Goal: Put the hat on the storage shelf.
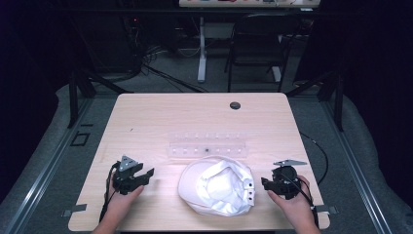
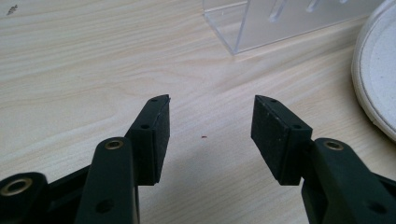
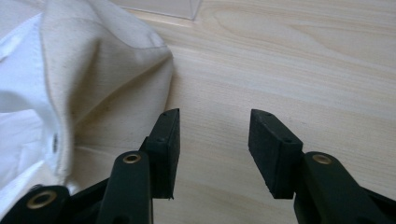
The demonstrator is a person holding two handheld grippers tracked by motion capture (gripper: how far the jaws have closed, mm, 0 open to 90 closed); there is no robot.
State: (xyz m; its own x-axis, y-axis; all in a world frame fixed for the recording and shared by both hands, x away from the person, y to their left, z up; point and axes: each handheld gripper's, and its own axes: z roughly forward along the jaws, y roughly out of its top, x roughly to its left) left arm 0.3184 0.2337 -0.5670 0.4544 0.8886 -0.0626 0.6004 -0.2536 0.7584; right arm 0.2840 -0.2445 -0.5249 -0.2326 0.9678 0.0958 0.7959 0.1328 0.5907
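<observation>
On the near half of the wooden table [image 1: 146, 117] we find a white cap [image 1: 216, 185] lying upside down, its hollow facing up and its strap with dark snaps on the side toward the right gripper. Just beyond it, toward the far edge, lies a clear plastic rack [image 1: 208, 146], flat and long, close to the cap's far rim; we cannot tell whether the two touch.

Left gripper [image 1: 146, 174]: we see it held in the left hand [image 1: 122, 197], well to the left of the cap and apart from it. In the left gripper view [image 2: 210, 116] its jaws stand wide, with bare wood between them and nothing gripped. The cap's curved brim [image 2: 378, 70] sits at the right edge of that view, and a corner of the rack [image 2: 280, 23] shows ahead.

Right gripper [image 1: 263, 183]: we see it in the right hand [image 1: 292, 202], just beside the cap's strap side, pointing toward it. In the right gripper view [image 3: 212, 140] the jaws are wide apart over bare table, holding nothing. The cap's cloth [image 3: 93, 84] lies to the left of the left-hand jaw, very close; we cannot say whether that jaw brushes it.

A dark round grommet [image 1: 235, 105] sits near the table's far edge. Behind the table stands a black chair [image 1: 258, 44].
</observation>
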